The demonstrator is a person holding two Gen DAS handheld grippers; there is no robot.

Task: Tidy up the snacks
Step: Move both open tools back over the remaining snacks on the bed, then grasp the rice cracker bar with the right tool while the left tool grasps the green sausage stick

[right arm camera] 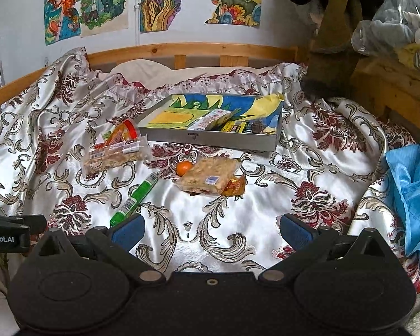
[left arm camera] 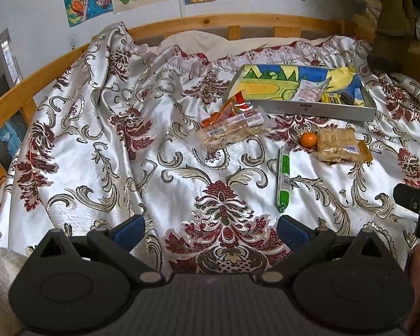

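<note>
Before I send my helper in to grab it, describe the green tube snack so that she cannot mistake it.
Start at the grey tray on the patterned bedspread. In front of it lie an orange fruit and a square clear-wrapped cake. Left of those and nearer the grippers lies the green tube: the only long, thin, bright green item, with a white barcode label.
</note>
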